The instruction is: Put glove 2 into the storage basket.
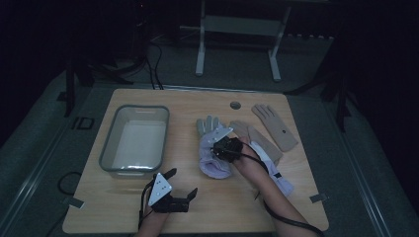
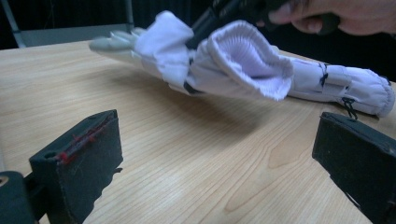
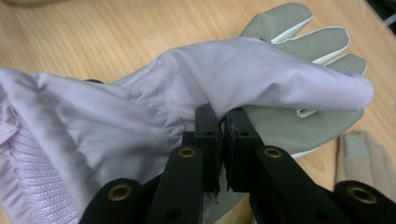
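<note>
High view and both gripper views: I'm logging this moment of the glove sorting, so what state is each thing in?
Right gripper: shut on the lavender glove.
Lavender glove: pinched, partly lifted, cuff gaping open.
Left gripper: open, holding nothing, low over the table.
Grey bin: upright, empty.
Second lavender glove: lying flat.
Two beige gloves: lying flat, untouched.

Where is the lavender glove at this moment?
In the high view the lavender glove is near the table's middle, pinched by the right gripper, between the grey tub on the left and the beige gloves.
</note>
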A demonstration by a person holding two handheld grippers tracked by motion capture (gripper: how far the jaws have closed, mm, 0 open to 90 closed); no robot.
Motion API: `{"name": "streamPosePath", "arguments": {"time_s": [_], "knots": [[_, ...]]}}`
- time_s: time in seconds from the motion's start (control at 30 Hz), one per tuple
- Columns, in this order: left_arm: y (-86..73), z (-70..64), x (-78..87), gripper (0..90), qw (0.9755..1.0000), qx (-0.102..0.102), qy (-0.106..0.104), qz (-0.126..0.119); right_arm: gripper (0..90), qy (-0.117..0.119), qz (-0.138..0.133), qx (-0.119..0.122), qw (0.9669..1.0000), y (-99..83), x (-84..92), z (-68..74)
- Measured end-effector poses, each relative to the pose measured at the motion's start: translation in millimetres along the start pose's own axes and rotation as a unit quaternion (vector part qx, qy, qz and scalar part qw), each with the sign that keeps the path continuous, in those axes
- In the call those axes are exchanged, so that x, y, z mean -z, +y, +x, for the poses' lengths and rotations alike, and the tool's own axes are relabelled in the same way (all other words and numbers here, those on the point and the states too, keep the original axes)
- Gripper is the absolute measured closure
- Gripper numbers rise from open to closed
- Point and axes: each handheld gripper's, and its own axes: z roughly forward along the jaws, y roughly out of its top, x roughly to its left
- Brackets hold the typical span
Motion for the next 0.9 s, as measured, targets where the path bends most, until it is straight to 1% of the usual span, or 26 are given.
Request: {"name": "streamPosePath", "arguments": {"time_s": [0.03, 0.07, 0.1, 0.13, 0.17, 0.2, 0.27, 0.3, 0.33, 0.37, 0.43, 0.47, 0.5, 0.53, 0.57, 0.6, 0.63, 0.67, 0.7, 0.73, 0.8, 0.83, 0.9], "knots": [[0.0, 0.1, 0.1, 1.7, 1.0000, 0.000, -0.001, 0.000, 85.2, 0.004, 0.004, -0.004, 1.0000, -2.6, -2.6, 0.3], [0.0, 0.2, 0.2, 1.6, 1.0000, 0.000, -0.001, 0.000, 85.2, 0.010, 0.008, -0.002, 0.9999, -5.3, -5.7, 0.6], [0.0, 0.3, 0.1, 1.7, 1.0000, 0.000, -0.001, 0.000, 85.1, 0.009, 0.008, -0.002, 0.9999, -8.1, -9.4, 1.1], [0.0, 0.4, 0.0, 1.6, 1.0000, 0.001, -0.001, 0.000, 85.0, 0.021, 0.012, -0.011, 0.9996, -13.2, -16.9, -1.3], [0.0, 0.3, -0.1, 1.6, 1.0000, 0.002, -0.001, 0.000, 85.0, 0.021, 0.012, -0.011, 0.9996, -13.2, -16.9, -1.3], [0.0, 0.4, -0.1, 1.7, 1.0000, 0.003, 0.000, -0.001, 85.1, 0.025, 0.018, -0.012, 0.9995, -15.7, -21.0, -2.7], [-0.5, 0.5, 1.3, 1.6, 0.9999, 0.001, 0.009, -0.005, 84.9, 0.027, 0.028, -0.011, 0.9992, -20.8, -27.6, -3.9], [-0.4, 1.0, 1.2, 1.6, 1.0000, 0.003, 0.008, -0.004, 84.5, 0.027, 0.031, -0.017, 0.9990, -23.0, -29.9, -4.4], [-0.3, 1.7, 0.9, 1.6, 1.0000, 0.007, 0.007, -0.003, 83.6, 0.026, 0.033, -0.020, 0.9989, -24.5, -31.1, -5.4], [-0.2, 2.1, 0.7, 1.7, 0.9999, 0.009, 0.006, -0.002, 81.9, 0.026, 0.031, -0.029, 0.9988, -25.4, -31.5, -6.3], [-0.1, 2.3, 0.3, 1.7, 0.9999, 0.009, 0.004, -0.001, 75.4, 0.029, 0.029, -0.044, 0.9982, -26.4, -31.8, -8.0], [-0.2, 1.8, 0.5, 1.7, 1.0000, 0.006, 0.006, -0.001, 72.6, 0.031, 0.026, -0.048, 0.9981, -26.5, -30.9, -8.8], [-0.1, 1.4, 0.5, 1.7, 1.0000, 0.004, 0.007, 0.000, 67.9, 0.031, 0.025, -0.048, 0.9980, -26.4, -29.5, -9.8], [0.0, 1.2, 0.3, 1.7, 1.0000, 0.002, 0.005, 0.001, 65.9, 0.035, 0.021, -0.057, 0.9975, -26.2, -27.3, -10.9], [0.1, 1.0, 0.0, 1.7, 1.0000, 0.003, 0.005, 0.001, 62.1, 0.036, 0.015, -0.061, 0.9974, -26.1, -23.9, -11.6], [0.2, 1.3, -0.2, 1.6, 1.0000, 0.004, 0.005, 0.002, 54.9, 0.033, 0.013, -0.062, 0.9975, -25.9, -20.5, -12.5], [0.2, 1.6, -0.3, 1.6, 1.0000, 0.005, 0.005, 0.003, 53.2, 0.035, 0.007, -0.070, 0.9969, -25.9, -15.8, -13.8], [0.2, 1.9, -0.3, 1.7, 1.0000, 0.006, 0.005, 0.003, 48.4, 0.041, -0.003, -0.077, 0.9962, -27.3, -7.8, -16.8], [0.2, 2.1, -0.3, 1.7, 1.0000, 0.007, 0.005, 0.003, 42.6, 0.041, -0.003, -0.077, 0.9962, -27.3, -7.8, -16.8], [0.3, 2.0, -0.3, 1.7, 1.0000, 0.007, 0.005, 0.003, 37.3, 0.033, -0.009, -0.081, 0.9961, -29.3, 0.1, -19.1], [0.2, 1.4, -0.2, 1.7, 1.0000, 0.004, 0.005, 0.003, 31.6, 0.009, -0.014, -0.092, 0.9956, -30.9, 8.6, -22.0], [0.3, 1.1, -0.4, 1.7, 1.0000, 0.002, 0.005, 0.004, 31.6, 0.009, -0.014, -0.092, 0.9956, -30.9, 8.6, -22.0], [0.3, 0.9, -0.3, 1.7, 1.0000, 0.000, 0.005, 0.004, 30.2, 0.002, -0.028, -0.106, 0.9940, -32.9, 17.4, -25.7]]}}
